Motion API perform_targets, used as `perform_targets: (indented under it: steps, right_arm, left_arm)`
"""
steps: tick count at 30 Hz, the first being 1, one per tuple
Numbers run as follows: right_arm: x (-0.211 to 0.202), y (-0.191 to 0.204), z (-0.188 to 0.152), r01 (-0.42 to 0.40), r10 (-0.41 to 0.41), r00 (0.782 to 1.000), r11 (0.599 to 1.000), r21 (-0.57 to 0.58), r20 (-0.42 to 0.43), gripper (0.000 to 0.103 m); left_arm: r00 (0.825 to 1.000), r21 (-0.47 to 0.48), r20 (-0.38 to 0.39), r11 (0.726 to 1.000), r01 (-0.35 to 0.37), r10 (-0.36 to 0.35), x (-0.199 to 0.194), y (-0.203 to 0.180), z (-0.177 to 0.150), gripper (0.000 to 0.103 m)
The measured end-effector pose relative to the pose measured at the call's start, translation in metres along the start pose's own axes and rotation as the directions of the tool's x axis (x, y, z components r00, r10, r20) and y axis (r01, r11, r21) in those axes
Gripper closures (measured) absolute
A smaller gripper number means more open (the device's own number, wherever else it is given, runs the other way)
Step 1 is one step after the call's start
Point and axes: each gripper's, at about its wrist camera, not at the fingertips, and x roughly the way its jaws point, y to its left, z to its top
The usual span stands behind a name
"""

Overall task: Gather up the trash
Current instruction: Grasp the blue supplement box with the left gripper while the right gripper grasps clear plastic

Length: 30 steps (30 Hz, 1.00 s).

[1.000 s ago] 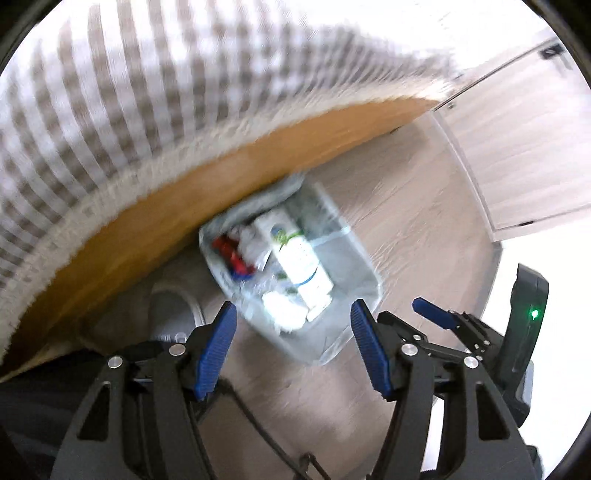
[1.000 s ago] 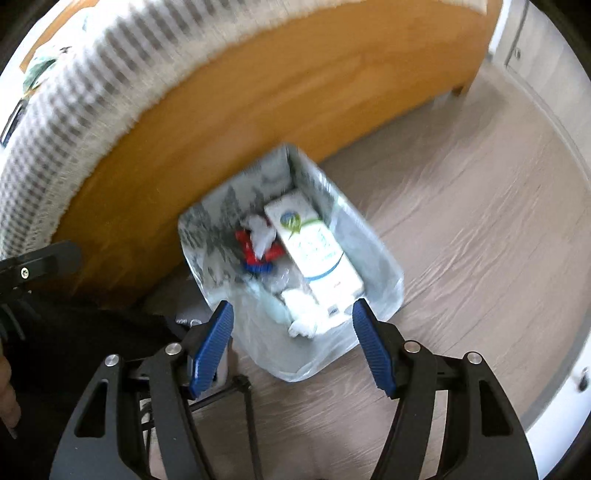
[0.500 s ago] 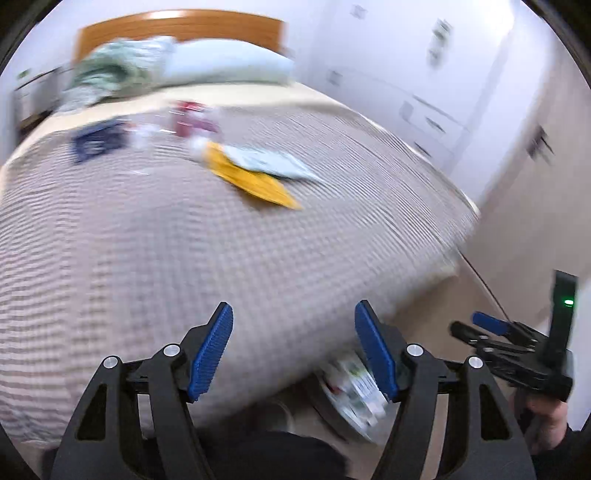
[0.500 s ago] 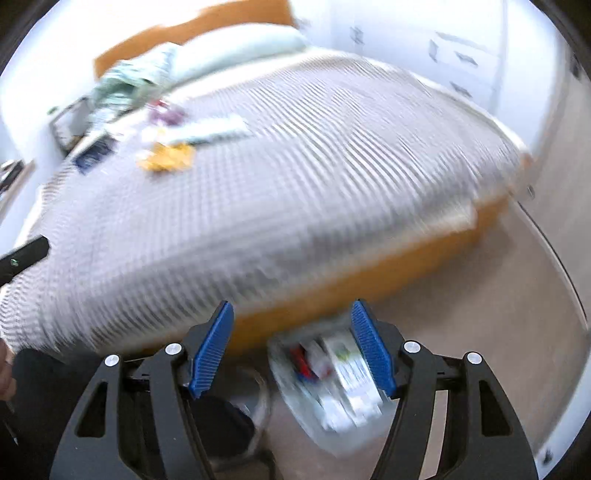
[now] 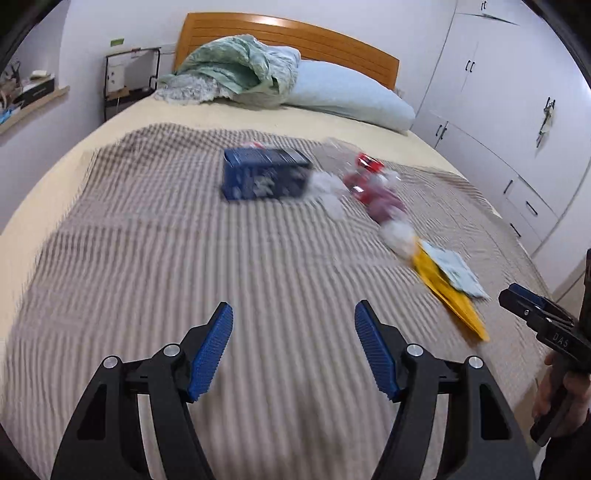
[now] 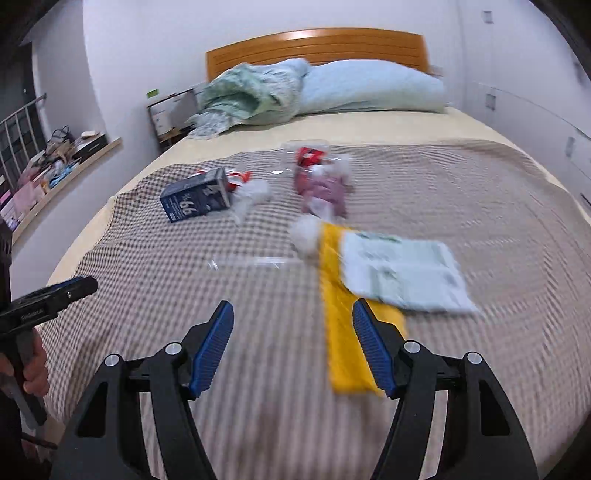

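Note:
Trash lies on the checked bedspread [image 5: 147,258]. A dark blue carton [image 5: 264,173] [image 6: 197,199] lies at the far middle, with white crumpled tissue [image 5: 327,188] [image 6: 251,194] beside it. A red and purple wrapper [image 5: 373,184] [image 6: 321,181] lies to its right. A yellow packet [image 5: 448,291] [image 6: 343,325] lies under a pale plastic bag [image 5: 456,271] [image 6: 402,273]. A clear wrapper [image 6: 251,263] lies on the spread. My left gripper [image 5: 293,347] is open and empty above the bedspread. My right gripper [image 6: 291,347] is open and empty, its right finger next to the yellow packet.
A blue pillow [image 5: 347,94] [image 6: 373,86] and a green crumpled blanket [image 5: 240,68] [image 6: 251,92] lie at the wooden headboard [image 5: 295,35]. White wardrobes [image 5: 509,110] stand to the right. A nightstand [image 5: 127,77] and a cluttered shelf [image 6: 55,162] are at the left.
Both grippers have swung up from the trash bin on the floor to face the top of the bed. The bin has left both views. Both stay open and empty.

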Motion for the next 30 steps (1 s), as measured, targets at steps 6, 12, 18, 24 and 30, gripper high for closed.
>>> perform_targets:
  steps: [6,12,18,24,30]
  right_arm:
    - [0.066,0.015,0.04,-0.07,0.069,0.997,0.997,-0.021,-0.038,0.039]
    - [0.095,0.02,0.046,-0.108,0.104,0.992,0.993,-0.043,-0.074,0.039]
    - [0.095,0.01,0.041,-0.085,0.076,0.992,0.992,-0.088,-0.099,0.039]
    - [0.118,0.0,0.049,-0.083,0.074,0.988,0.995,-0.06,-0.133,0.039]
    - [0.153,0.031,0.07,-0.132,0.121,0.985,0.988,-0.086,-0.123,0.039]
  left_arm:
    - [0.998,0.095,0.059,0.995,0.011,-0.017,0.048,0.042,0.066,0.028]
    - [0.984,0.323,0.025,0.933,0.161,-0.178,0.119,0.07,0.127,0.016]
    - [0.971,0.494,-0.096,0.836,0.237,-0.218,0.175,0.078,0.166,0.014]
    - [0.945,0.446,-0.163,0.833,0.327,-0.284,0.193,0.072,0.156,0.018]
    - [0.948,0.589,-0.173,0.743,0.318,-0.269,0.169,0.04,0.095,0.022]
